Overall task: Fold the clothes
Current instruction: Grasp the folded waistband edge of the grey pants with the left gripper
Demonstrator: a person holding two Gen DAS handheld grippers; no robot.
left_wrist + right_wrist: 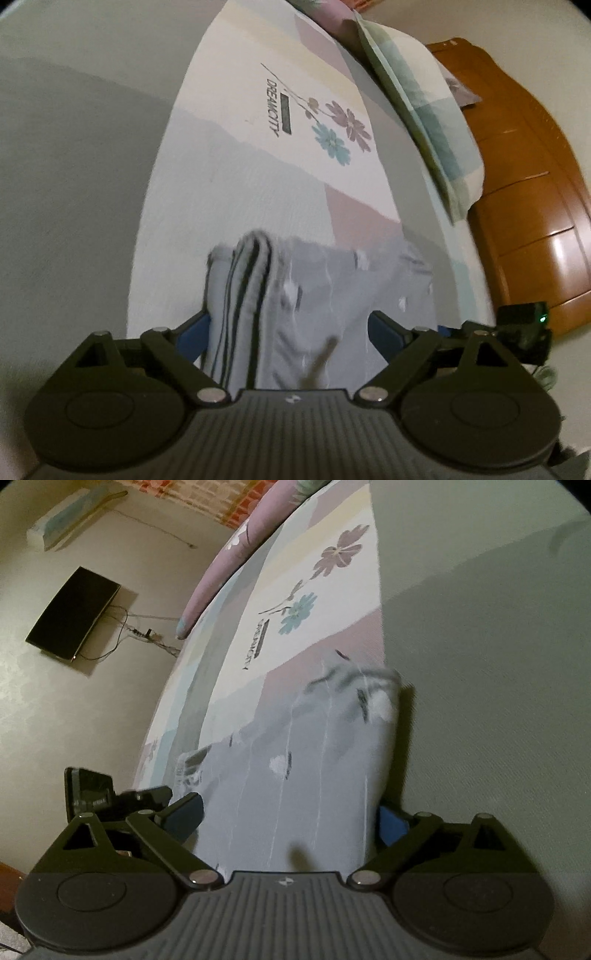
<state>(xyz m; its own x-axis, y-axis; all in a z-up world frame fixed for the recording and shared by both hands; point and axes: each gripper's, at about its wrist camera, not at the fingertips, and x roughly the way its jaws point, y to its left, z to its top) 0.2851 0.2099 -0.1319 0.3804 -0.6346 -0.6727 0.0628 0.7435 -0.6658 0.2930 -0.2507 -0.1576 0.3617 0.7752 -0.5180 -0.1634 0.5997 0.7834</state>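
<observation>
A grey garment (pixel 317 295) with thin white lines and small dark and white marks lies on the bed sheet (pixel 258 155); its left part is bunched into a striped fold (pixel 247 280). My left gripper (pixel 290 328) has its blue fingers (pixel 194 332) spread wide with the cloth lying between them. In the right wrist view the same garment (pixel 306 775) stretches forward from my right gripper (pixel 291 816), whose blue fingers (pixel 184 812) also stand wide apart on either side of the cloth. Whether either one pinches cloth is hidden.
The sheet has flower prints and "DREAMCITY" lettering (pixel 273 107). A pillow (pixel 424 110) lies by the wooden headboard (pixel 535 184). A purple bolster (pixel 236 565) lies along the far bed edge. A dark screen (pixel 72 613) with cables hangs on the wall.
</observation>
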